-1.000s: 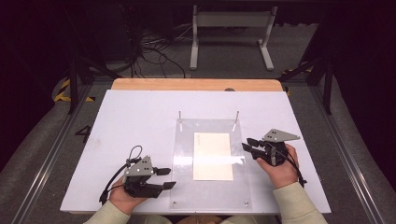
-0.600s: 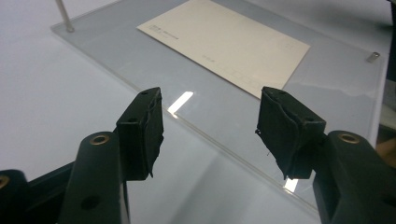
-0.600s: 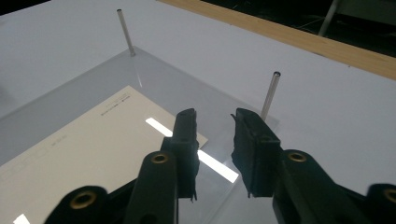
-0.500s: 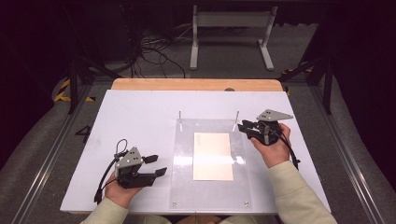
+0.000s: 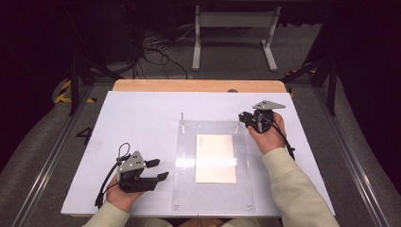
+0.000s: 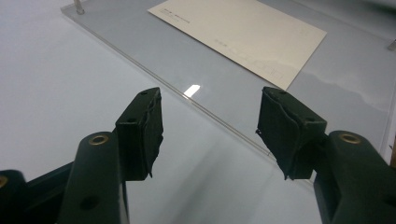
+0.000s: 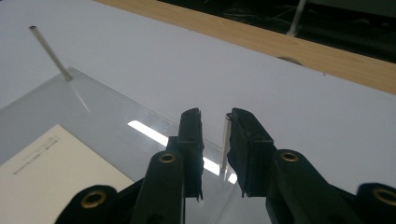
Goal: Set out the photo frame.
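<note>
My right gripper point(image 7: 214, 122) sits at the far right corner of the clear acrylic plate point(image 5: 187, 189), its jaws narrowed and just now closing around a thin metal pin point(image 7: 226, 142) that stands upright there; a sliver of gap shows, so the pads are not pressing yet. The pin is slim, pale and straight. A cream card point(image 5: 215, 158) lies flat under the plate. My left gripper point(image 6: 210, 135) hangs spread, near the plate's left edge.
</note>
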`<state>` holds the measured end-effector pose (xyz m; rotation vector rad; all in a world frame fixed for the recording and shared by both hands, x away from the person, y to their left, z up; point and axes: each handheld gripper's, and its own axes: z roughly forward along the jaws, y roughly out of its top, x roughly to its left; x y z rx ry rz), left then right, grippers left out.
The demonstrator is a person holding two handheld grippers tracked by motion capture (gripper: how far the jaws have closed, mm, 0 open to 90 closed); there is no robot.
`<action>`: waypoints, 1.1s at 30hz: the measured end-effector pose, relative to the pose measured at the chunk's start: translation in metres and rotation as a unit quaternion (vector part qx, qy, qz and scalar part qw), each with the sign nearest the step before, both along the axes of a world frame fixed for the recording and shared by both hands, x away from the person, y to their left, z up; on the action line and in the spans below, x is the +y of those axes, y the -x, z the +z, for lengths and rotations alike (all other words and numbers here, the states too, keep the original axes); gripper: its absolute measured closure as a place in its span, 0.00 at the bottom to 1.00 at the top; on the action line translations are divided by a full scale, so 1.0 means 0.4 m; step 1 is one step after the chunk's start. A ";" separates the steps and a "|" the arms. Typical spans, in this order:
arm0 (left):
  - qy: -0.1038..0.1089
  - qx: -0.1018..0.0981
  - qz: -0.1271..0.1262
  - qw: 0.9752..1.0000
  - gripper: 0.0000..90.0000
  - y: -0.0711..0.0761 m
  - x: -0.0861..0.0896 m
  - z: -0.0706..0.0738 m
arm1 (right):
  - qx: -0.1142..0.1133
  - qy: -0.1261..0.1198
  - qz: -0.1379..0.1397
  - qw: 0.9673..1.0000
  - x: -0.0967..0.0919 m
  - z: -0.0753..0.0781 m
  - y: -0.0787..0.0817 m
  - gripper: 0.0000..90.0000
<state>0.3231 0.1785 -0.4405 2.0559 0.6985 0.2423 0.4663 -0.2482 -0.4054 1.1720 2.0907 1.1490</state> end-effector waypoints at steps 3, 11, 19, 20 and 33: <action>0.000 0.000 -0.001 1.000 0.45 0.000 0.000 0.000 | 0.006 0.000 -0.016 1.000 -0.002 -0.015 -0.022 0.80; -0.001 0.000 -0.003 1.000 0.46 0.001 -0.001 -0.001 | 0.004 -0.002 -0.017 1.000 0.023 -0.038 -0.047 0.78; -0.002 0.001 -0.008 1.000 0.46 0.002 -0.003 -0.002 | 0.016 0.027 -0.046 0.998 0.037 -0.059 -0.058 0.94; -0.002 0.000 -0.008 1.000 0.46 0.002 -0.003 -0.002 | 0.018 0.025 -0.048 0.998 0.035 -0.059 -0.059 0.94; -0.002 -0.002 -0.010 1.000 0.46 0.005 -0.008 -0.001 | 0.021 -0.007 -0.050 0.999 0.023 -0.071 -0.070 0.95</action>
